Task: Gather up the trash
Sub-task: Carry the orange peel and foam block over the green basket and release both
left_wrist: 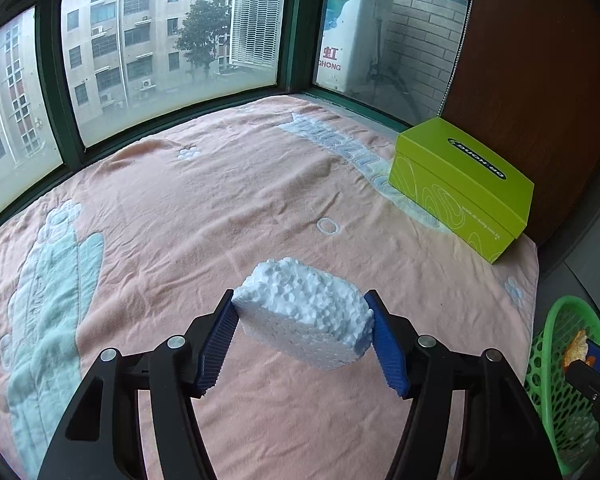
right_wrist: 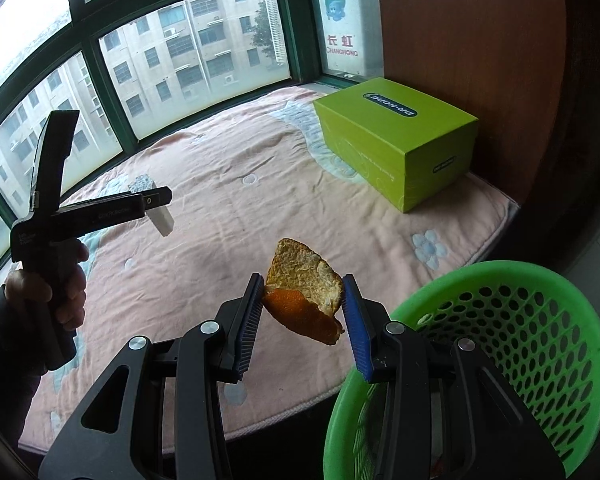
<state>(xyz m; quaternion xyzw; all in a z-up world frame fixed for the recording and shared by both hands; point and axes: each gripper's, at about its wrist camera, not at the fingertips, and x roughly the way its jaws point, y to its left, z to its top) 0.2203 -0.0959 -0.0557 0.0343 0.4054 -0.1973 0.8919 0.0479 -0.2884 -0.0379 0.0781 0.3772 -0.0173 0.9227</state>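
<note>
My left gripper [left_wrist: 304,334] is shut on a white chunk of styrofoam [left_wrist: 306,312] and holds it above the pink blanket [left_wrist: 204,208]. My right gripper [right_wrist: 302,314] is shut on a piece of orange peel [right_wrist: 304,292], held above the blanket's front edge, just left of the green mesh basket [right_wrist: 500,344]. In the left wrist view the basket [left_wrist: 556,384] is at the lower right, with the right gripper and peel [left_wrist: 576,346] over it. In the right wrist view the left gripper [right_wrist: 156,208] is at the left with the foam [right_wrist: 162,218] in it.
A lime green shoe box [left_wrist: 460,188] stands at the blanket's far right by a brown wooden panel [left_wrist: 540,60]; it also shows in the right wrist view [right_wrist: 396,136]. Green-framed windows [left_wrist: 172,40] bound the far side. The blanket [right_wrist: 236,184] covers a window-seat platform.
</note>
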